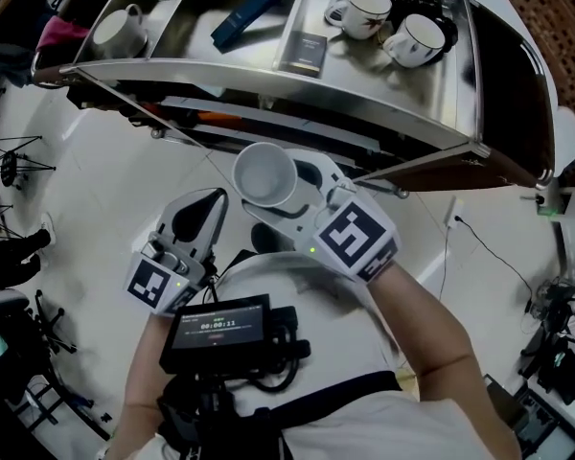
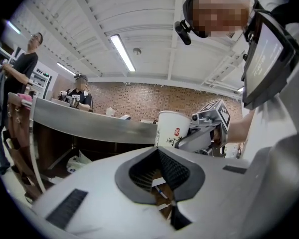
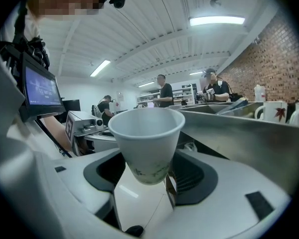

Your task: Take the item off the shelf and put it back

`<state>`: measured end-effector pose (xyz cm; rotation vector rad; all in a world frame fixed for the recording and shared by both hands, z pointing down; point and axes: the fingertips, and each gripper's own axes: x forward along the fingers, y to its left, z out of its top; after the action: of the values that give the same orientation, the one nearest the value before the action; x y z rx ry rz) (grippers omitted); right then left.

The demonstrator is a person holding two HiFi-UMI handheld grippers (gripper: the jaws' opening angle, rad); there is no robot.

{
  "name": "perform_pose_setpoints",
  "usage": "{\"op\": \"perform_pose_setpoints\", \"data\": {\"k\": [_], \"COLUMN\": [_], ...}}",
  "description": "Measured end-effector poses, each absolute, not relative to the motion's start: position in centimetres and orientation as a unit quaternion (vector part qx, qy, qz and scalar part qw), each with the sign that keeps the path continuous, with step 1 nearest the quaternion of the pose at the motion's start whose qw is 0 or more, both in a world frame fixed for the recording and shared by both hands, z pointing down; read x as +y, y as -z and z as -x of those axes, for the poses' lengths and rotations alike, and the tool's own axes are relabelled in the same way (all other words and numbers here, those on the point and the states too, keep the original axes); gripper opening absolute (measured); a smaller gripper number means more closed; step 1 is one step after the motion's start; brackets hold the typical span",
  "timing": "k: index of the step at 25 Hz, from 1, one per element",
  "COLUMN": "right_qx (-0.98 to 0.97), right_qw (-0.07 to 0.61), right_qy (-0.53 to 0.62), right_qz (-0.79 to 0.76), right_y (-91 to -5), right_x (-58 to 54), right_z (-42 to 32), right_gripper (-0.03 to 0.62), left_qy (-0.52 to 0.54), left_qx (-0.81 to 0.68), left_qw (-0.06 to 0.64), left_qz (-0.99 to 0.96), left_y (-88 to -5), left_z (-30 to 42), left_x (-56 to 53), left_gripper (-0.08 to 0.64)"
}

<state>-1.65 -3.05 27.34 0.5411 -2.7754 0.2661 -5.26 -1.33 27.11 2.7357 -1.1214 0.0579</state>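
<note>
A white paper cup (image 1: 265,173) with small print on its side stands upright between the jaws of my right gripper (image 1: 280,197), which is shut on its lower part. It hangs in front of the metal shelf (image 1: 268,82), below the shelf's front edge. In the right gripper view the cup (image 3: 147,138) fills the middle, and the pads (image 3: 189,176) press its base. My left gripper (image 1: 205,201) stays lower left of the cup, shut with nothing in it. In the left gripper view the cup (image 2: 172,129) and right gripper (image 2: 209,128) show beyond the jaws.
On the shelf top stand two white mugs (image 1: 364,10) at the right and one mug (image 1: 120,29) at the left, with a blue box (image 1: 259,3) and a dark packet (image 1: 304,51) between. A screen (image 1: 220,329) sits at my chest. People stand behind the counter (image 3: 209,91).
</note>
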Motion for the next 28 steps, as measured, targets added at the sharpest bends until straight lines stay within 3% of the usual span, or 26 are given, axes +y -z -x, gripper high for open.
{"op": "perform_pose_setpoints", "data": {"k": [28], "right_qx": [-0.943], "right_qw": [0.239], "right_qy": [-0.122], "right_qz": [-0.197], "right_y": [-43.4], "right_x": [-7.4], "right_z": [1.8], "right_gripper": [0.284], "left_qy": [-0.040], "left_qx": [-0.429], "left_qw": [0.182], "left_qz": [-0.884], "left_y": [-39.2], "left_z": [5.3], "left_x": [-3.0], "left_gripper": [0.011]}}
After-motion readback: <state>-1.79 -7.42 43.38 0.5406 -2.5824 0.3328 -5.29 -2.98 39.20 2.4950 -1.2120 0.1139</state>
